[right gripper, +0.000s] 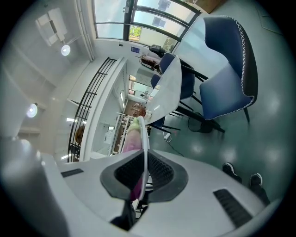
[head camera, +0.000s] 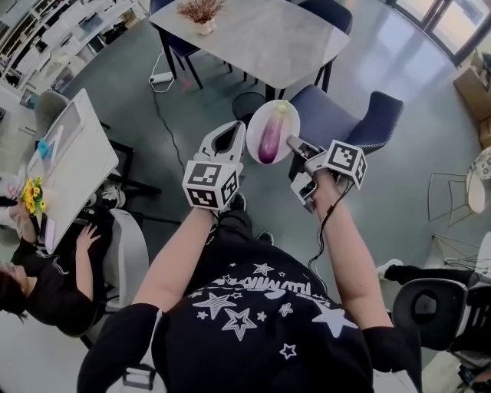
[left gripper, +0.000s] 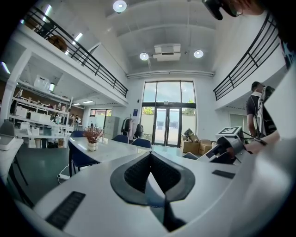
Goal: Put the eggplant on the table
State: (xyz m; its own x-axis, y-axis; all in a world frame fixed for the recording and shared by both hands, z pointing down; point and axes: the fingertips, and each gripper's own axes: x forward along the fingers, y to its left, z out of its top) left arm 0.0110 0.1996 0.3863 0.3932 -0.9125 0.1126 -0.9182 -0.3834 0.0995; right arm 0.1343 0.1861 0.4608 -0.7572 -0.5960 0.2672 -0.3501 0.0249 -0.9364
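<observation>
Left gripper: the left gripper (head camera: 230, 140) had its jaws together on nothing and hung just left of the plate's rim, taking no weight.
Right gripper: the right gripper (right gripper: 144, 163) was clamped on the near right edge of a white plate (head camera: 254, 125), the thin rim standing edge-on between its pads.
Eggplant: the purple eggplant (head camera: 271, 138) lay lengthwise on that plate, pale green stem at the far end, carried in the air above the floor.
Chair: a blue chair (head camera: 341, 117) stood just right of the plate, between the person and the surface.
Surface: the grey marbled surface (head camera: 261, 38) was farther off, bare at its near end, with a potted dried plant (head camera: 201, 14) at its far left.
Step in hand: probably carrying the plate over to the surface.
Doing it well: hold the plate level, since a one-edge pinch lets it sag and the eggplant could roll; pass left of the chair back; set down on the bare near end.
</observation>
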